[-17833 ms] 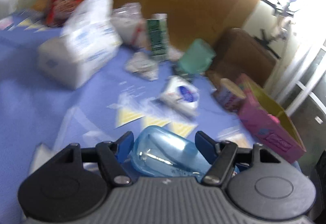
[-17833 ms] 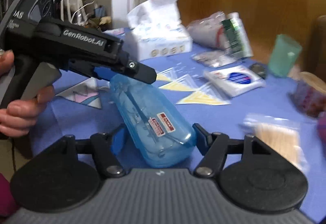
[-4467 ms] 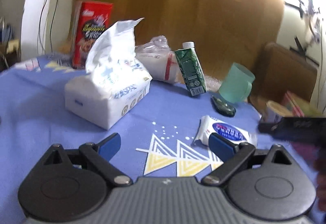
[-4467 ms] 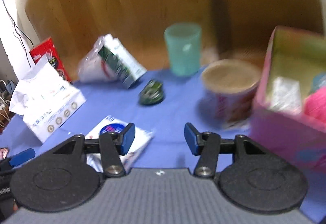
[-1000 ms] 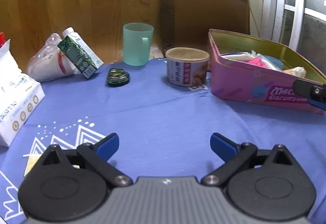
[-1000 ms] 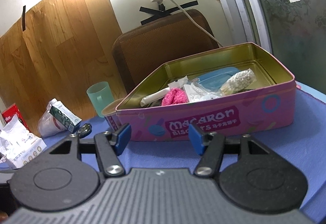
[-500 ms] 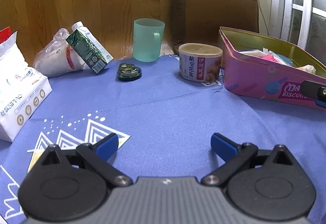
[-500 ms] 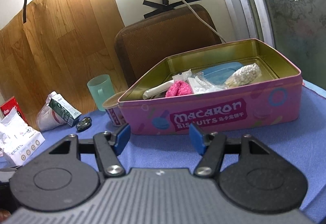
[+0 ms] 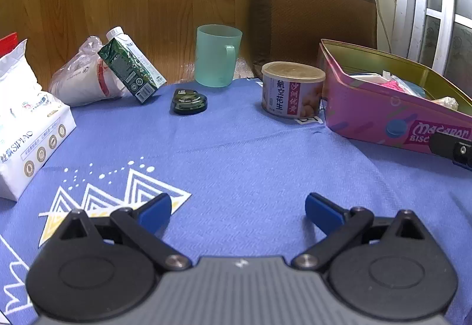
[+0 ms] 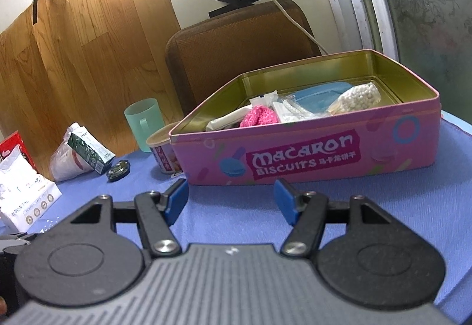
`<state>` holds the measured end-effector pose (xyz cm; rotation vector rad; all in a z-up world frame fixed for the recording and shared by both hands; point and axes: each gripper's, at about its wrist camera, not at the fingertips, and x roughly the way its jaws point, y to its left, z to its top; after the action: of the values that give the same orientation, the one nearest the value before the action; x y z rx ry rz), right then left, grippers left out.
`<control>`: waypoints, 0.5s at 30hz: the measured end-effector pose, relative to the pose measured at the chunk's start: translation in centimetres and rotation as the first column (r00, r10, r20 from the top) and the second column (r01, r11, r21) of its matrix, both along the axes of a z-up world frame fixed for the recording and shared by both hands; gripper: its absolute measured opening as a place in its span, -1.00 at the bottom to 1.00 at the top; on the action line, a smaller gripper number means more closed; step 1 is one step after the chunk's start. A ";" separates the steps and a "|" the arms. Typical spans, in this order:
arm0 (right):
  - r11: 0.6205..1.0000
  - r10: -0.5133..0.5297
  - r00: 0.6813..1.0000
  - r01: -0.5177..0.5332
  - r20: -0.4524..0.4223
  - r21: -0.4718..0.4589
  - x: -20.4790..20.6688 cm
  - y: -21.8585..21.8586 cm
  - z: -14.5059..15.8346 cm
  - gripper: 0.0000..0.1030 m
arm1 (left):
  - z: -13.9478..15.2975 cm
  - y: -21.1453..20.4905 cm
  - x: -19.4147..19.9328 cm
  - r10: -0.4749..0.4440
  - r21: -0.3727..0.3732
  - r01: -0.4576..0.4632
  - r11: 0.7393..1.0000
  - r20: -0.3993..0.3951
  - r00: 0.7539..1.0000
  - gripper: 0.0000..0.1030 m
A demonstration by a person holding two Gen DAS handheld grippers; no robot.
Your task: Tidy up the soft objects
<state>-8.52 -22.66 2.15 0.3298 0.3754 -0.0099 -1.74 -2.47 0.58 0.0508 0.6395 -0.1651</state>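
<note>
A pink macaron biscuit tin (image 10: pixel 309 159) stands open on the blue tablecloth, holding a pink knitted piece (image 10: pixel 259 116), a blue case (image 10: pixel 320 96), a bag of white beads (image 10: pixel 358 99) and small white packets. My right gripper (image 10: pixel 230 195) hovers just in front of the tin, open, nothing between its blue pads. In the left wrist view the same tin (image 9: pixel 380 115) sits at the right. My left gripper (image 9: pixel 236 208) is open over bare tablecloth. A white tissue pack (image 9: pixel 26 130) lies at the far left.
Along the back stand a green mug (image 9: pixel 216 55), a peanut can (image 9: pixel 290 90), a tilted green carton (image 9: pixel 131 68), a plastic bag (image 9: pixel 79 83) and a small dark tin (image 9: pixel 188 100). A brown chair back (image 9: pixel 312 21) rises behind the table. The other gripper's tip (image 9: pixel 451 148) shows at the right edge.
Both views have shifted slightly; the tin now looks a little nearer in the right wrist view. Both grippers stay open and empty.
</note>
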 end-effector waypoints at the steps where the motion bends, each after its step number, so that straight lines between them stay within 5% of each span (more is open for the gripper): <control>1: 1.000 0.001 1.000 -0.001 -0.001 -0.001 0.0 0.1 0.0 0.30 | 0.0 0.0 0.0 0.000 0.000 0.000 1.000 0.001 1.000 0.95; 15: 1.000 0.015 1.000 -0.015 -0.002 -0.012 -0.1 0.6 0.0 0.31 | 0.2 0.6 0.0 0.008 -0.005 -0.008 1.000 0.007 1.000 0.98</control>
<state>-8.58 -22.04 2.13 0.3150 0.3796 0.0020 -1.76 -1.91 0.73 0.0438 0.6319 -0.1583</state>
